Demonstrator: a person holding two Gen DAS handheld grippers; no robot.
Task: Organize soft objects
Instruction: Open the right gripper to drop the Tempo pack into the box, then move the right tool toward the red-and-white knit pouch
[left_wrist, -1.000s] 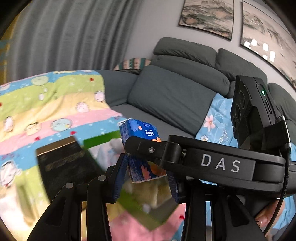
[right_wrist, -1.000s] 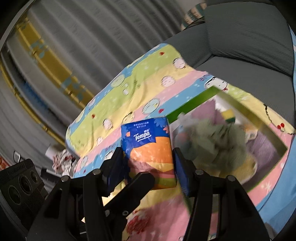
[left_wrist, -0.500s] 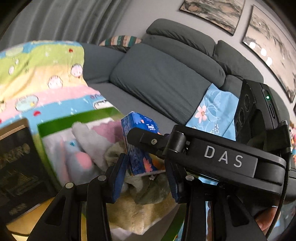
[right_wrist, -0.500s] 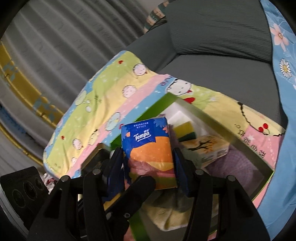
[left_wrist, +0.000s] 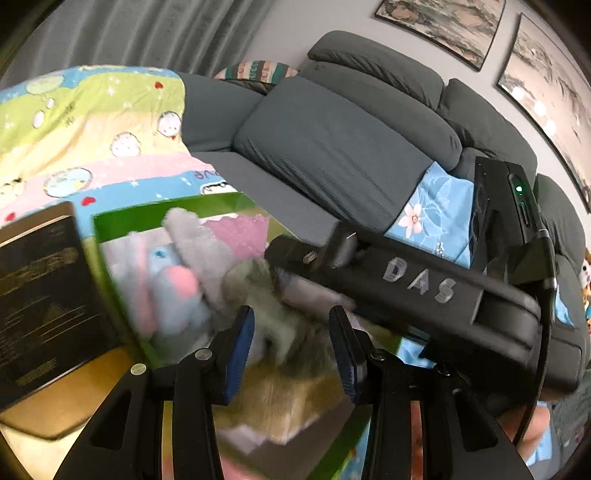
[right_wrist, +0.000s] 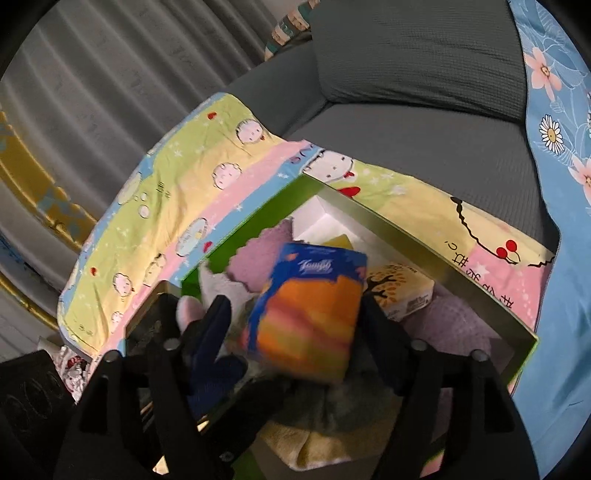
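Blue-orange tissue pack (right_wrist: 310, 314) between parted right fingers (right_wrist: 218, 325); left fingers (left_wrist: 242, 338) apart; "DAS" label (left_wrist: 419, 280).

A home living room: a long dark grey fabric sofa (left_wrist: 332, 147) with plump back cushions runs along the wall, two framed landscape paintings (left_wrist: 443, 22) hang above it, and pleated grey curtains (right_wrist: 110, 92) cover the window. A pastel striped cartoon-print blanket (right_wrist: 177, 177) is draped over the seat.
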